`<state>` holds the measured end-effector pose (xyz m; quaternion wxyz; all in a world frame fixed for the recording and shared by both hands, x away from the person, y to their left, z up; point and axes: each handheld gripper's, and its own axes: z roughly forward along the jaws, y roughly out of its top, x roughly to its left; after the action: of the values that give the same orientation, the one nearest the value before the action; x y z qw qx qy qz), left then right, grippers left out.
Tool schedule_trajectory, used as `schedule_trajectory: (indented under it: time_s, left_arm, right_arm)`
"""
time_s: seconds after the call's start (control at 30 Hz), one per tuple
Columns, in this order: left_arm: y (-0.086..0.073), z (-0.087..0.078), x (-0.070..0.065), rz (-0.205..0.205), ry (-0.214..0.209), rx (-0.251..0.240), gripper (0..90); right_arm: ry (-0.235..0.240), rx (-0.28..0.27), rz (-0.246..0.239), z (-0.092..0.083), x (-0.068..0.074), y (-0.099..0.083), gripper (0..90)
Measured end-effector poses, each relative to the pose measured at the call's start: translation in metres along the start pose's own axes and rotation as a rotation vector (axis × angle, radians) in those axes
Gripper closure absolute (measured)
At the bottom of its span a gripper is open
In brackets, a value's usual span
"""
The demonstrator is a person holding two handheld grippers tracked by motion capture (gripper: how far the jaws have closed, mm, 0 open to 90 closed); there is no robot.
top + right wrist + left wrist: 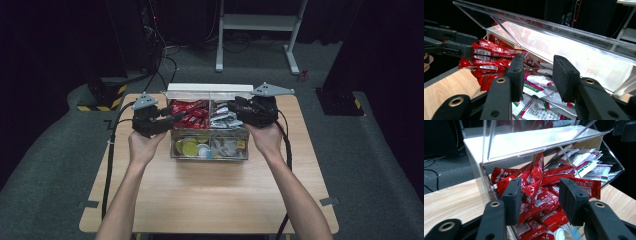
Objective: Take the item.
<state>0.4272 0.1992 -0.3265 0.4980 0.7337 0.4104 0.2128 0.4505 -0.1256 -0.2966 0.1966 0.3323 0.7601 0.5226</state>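
Pale woodgrain tabletop (210,195) carries a clear acrylic box (210,150); glossy red sachets (536,195) lie between the half-open left tongs (540,196), ungripped; crinkled white packets (541,82) sit beneath the right tongs (537,75), whose blocky black pads are parted and empty.

Left gripper (172,116) fingers half spread (nothing pinched); right gripper (231,107) fingers apart, both forearms angled inward.

Dim room, lit table, glare on the clear lid (531,142), close views slightly soft
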Motion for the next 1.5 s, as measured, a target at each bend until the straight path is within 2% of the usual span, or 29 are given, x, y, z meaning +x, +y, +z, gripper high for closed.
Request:
schedule_trajectory:
  time_s: [0.5,0.57,0.6,0.73,0.83,1.07,1.23,1.5]
  left_arm:
    - [0.007,0.016,-0.006,0.018,0.007,0.031,60.2]
    - [0.008,0.018,-0.008,0.026,0.014,0.036,60.7]
    - [0.009,0.022,-0.009,0.043,0.021,0.048,60.9]
    - [0.01,0.025,-0.01,0.049,0.028,0.057,62.5]
    - [0.01,0.028,-0.01,0.055,0.034,0.062,67.3]
    - [0.01,0.027,-0.012,0.066,0.029,0.063,78.0]
    - [0.011,0.025,-0.014,0.091,0.025,0.057,82.6]
    - [0.01,0.021,-0.013,0.098,0.012,0.047,85.3]
  right_arm:
    - [0.0,0.006,0.001,0.0,0.0,0.001,61.5]
    - [0.0,0.006,0.001,0.0,0.0,0.001,61.5]
    - [-0.001,0.006,-0.001,0.0,0.0,0.001,61.5]
    - [0.001,0.007,0.0,0.0,0.0,0.001,61.5]
    - [0.002,0.004,-0.004,0.001,0.001,0.001,61.5]
    - [0.002,0.005,-0.003,0.002,0.002,0.001,61.6]
    - [0.0,0.006,-0.002,0.002,0.002,0.002,61.6]
    - [0.001,0.006,-0.007,0.002,0.003,0.002,61.5]
